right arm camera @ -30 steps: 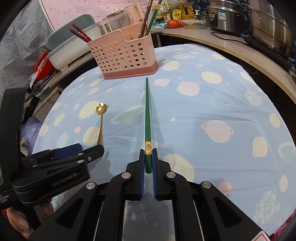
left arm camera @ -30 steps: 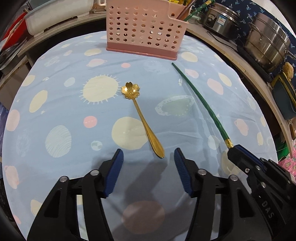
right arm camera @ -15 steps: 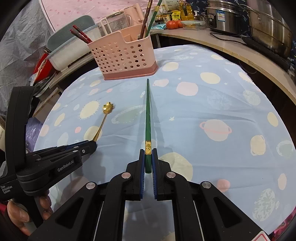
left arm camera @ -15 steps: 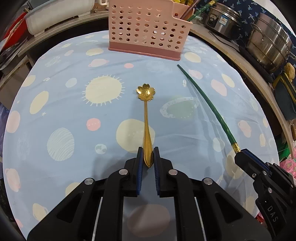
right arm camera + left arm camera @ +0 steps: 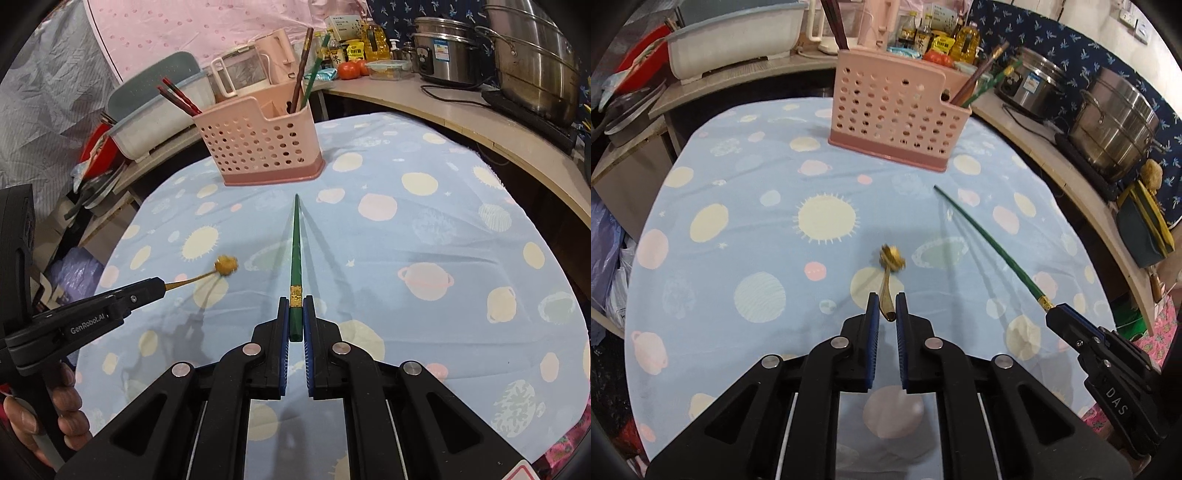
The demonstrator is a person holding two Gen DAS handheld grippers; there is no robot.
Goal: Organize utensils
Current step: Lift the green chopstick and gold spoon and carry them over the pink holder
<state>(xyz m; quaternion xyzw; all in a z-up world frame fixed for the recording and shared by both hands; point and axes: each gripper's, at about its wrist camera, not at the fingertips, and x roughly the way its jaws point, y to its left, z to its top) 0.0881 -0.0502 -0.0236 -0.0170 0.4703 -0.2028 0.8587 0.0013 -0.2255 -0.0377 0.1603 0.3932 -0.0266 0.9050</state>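
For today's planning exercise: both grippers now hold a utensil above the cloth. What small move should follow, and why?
Probably carry both toward the pink caddy. The left gripper is shut on the gold spoon, the right gripper on the green chopstick; shadows suggest both are lifted, and the caddy already holds chopsticks.

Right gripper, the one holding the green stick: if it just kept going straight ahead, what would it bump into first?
Probably the pink utensil basket. The right gripper holds the green chopstick pointing toward the basket's base, with only bare tablecloth between. Depth is hard to judge here.
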